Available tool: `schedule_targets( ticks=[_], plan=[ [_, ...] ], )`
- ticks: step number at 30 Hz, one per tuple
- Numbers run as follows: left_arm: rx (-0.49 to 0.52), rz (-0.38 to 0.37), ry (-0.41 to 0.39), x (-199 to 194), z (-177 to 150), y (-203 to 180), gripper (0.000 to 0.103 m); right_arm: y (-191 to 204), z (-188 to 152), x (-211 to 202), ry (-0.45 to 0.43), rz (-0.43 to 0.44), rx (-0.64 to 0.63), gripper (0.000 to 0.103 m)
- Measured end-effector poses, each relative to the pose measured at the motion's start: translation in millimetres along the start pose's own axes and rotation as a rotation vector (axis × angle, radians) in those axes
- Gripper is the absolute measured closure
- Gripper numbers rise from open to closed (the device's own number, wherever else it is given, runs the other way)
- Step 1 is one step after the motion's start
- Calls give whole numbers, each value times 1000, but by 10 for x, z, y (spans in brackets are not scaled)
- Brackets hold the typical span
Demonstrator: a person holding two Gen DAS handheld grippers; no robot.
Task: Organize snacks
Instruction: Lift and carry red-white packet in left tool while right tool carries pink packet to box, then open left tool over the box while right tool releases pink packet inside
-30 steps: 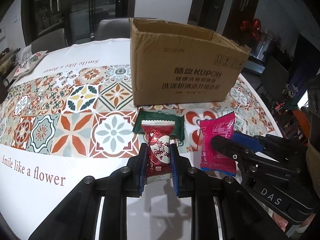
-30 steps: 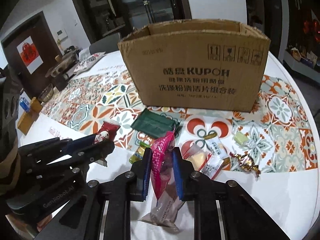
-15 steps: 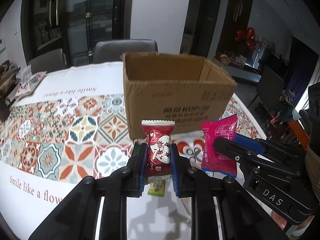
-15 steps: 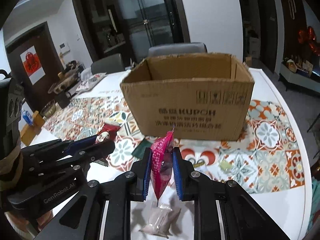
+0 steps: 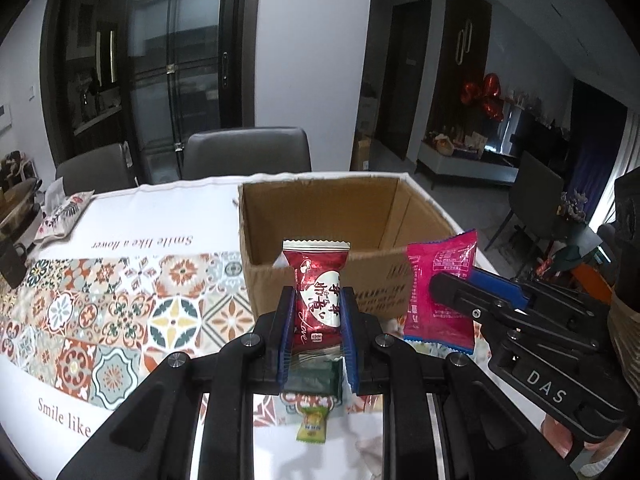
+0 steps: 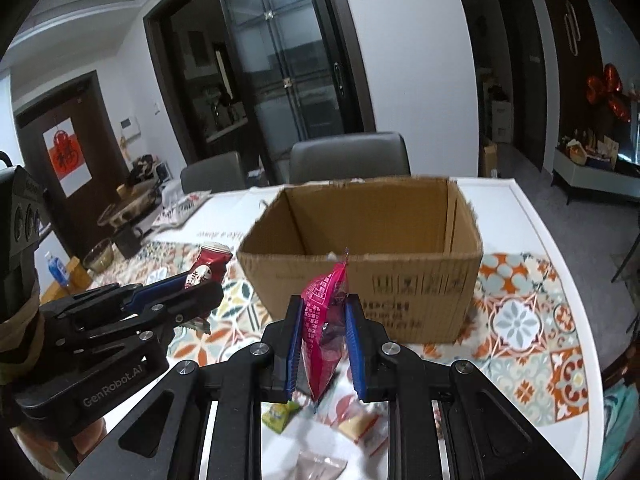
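Note:
My left gripper (image 5: 316,312) is shut on a dark red snack packet (image 5: 318,280) with a white heart, held in the air just before the near wall of the open cardboard box (image 5: 416,276). My right gripper (image 6: 323,320) is shut on a pink snack packet (image 6: 324,320), also held up in front of the box (image 6: 420,292). Each gripper shows in the other's view: the right one with the pink packet (image 5: 440,284) to the right, the left one with the red packet (image 6: 206,270) to the left. The box's floor is hidden.
Loose snacks lie on the patterned tablecloth (image 5: 120,304) below the grippers: a green packet (image 5: 312,378), a small yellow-green candy (image 5: 311,428), more wrapped pieces (image 6: 356,426). Grey chairs (image 5: 244,152) stand behind the table. The table edge (image 6: 560,264) runs on the right.
Both grippers have risen from the table with their packets and moved toward the box, whose open top now shows.

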State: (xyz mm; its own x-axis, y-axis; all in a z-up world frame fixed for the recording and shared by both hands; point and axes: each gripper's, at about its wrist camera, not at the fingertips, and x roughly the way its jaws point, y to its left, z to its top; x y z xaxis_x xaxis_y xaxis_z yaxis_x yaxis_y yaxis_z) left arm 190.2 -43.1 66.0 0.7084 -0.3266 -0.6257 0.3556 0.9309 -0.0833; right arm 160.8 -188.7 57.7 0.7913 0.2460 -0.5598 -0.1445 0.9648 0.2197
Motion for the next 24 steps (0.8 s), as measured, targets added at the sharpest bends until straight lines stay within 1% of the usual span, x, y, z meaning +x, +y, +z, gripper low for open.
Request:
schedule_targets(
  ticks=[5, 11, 18, 24],
  plan=[
    [9, 2, -23, 11, 160, -12, 81, -28, 195, -23, -33, -7, -10, 81],
    [16, 0, -28, 137, 392, -29, 81, -105, 432, 27, -52, -14, -23, 81],
    [28, -14, -11, 355, 587, -23, 81, -237, 685, 169, -66, -39, -34, 81],
    [28, -20, 22, 589, 690, -18, 81, -315, 776, 302, -53, -42, -40, 81]
  ],
)
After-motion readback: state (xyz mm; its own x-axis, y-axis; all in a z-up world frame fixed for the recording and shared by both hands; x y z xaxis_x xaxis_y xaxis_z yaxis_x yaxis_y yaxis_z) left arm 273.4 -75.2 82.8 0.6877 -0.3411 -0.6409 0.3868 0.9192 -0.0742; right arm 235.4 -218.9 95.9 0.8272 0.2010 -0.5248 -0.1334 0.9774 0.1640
